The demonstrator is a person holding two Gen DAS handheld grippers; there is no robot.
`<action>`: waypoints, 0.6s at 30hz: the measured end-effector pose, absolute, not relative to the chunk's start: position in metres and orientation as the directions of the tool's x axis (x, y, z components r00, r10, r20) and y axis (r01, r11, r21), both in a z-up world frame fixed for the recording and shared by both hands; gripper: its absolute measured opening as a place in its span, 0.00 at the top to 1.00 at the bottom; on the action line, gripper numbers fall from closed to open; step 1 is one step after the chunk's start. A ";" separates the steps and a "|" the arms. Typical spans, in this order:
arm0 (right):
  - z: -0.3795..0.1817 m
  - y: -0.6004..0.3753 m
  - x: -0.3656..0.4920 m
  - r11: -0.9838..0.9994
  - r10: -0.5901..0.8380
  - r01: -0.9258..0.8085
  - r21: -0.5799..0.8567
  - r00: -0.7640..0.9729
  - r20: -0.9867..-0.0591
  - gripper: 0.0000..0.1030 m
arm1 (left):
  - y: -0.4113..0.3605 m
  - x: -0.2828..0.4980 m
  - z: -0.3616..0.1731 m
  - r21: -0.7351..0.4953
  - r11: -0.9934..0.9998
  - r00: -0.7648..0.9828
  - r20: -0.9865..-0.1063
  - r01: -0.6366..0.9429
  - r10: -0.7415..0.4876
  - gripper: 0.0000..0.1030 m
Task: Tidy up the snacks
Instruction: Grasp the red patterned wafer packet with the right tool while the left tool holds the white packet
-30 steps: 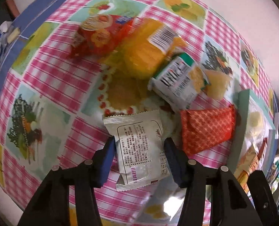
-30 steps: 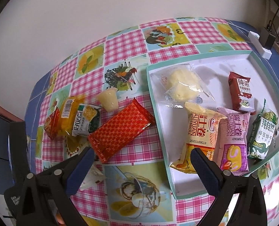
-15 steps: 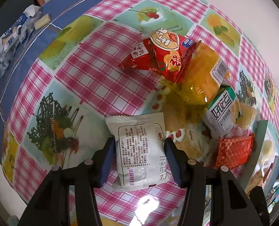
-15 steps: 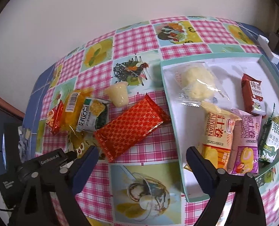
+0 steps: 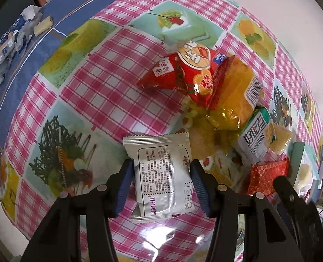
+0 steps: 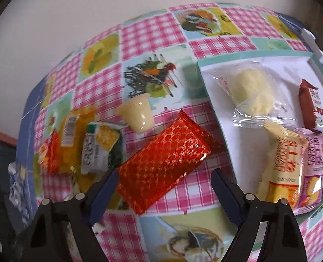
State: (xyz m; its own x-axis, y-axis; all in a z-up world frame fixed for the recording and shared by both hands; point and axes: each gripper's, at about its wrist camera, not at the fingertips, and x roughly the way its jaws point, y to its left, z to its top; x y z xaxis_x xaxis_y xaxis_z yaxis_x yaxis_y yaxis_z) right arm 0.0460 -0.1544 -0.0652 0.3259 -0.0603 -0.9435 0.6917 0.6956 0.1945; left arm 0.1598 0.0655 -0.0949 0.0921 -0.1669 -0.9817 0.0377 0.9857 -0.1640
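My left gripper (image 5: 160,174) is shut on a white snack packet (image 5: 163,172) and holds it above the checked tablecloth. Beyond it lie a red chip bag (image 5: 187,76), a yellow packet (image 5: 235,96), a green-and-white packet (image 5: 255,139) and a jelly cup (image 5: 281,139). My right gripper (image 6: 164,184) is open, its fingers on either side of a red foil packet (image 6: 163,166) on the cloth. The teal-rimmed tray (image 6: 213,100) to its right holds several snack packets.
A crumpled blue-and-white wrapper (image 5: 8,41) lies on the blue cloth at the far left. A white power strip (image 6: 314,41) sits behind the tray. A pale wall borders the table's far side.
My left gripper has lifted and swung left with the white packet in it. My right gripper has come down and forward toward the red foil packet, which now lies between its fingers.
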 end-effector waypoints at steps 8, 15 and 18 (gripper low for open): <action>-0.080 -0.166 0.074 0.641 -0.108 0.757 0.125 0.250 -0.962 0.15 | 0.087 0.176 -0.103 -0.168 0.985 0.085 -0.982 0.045 -0.171 0.46; -0.092 -0.165 0.091 0.671 -0.146 0.740 0.044 0.191 -0.971 0.15 | 0.089 0.176 -0.100 -0.170 0.984 0.079 -0.982 0.054 -0.173 0.46; -0.095 -0.155 0.091 0.709 -0.170 0.705 0.003 0.176 -0.970 0.20 | 0.086 0.173 -0.101 -0.154 0.986 0.076 -0.984 0.063 -0.159 0.46</action>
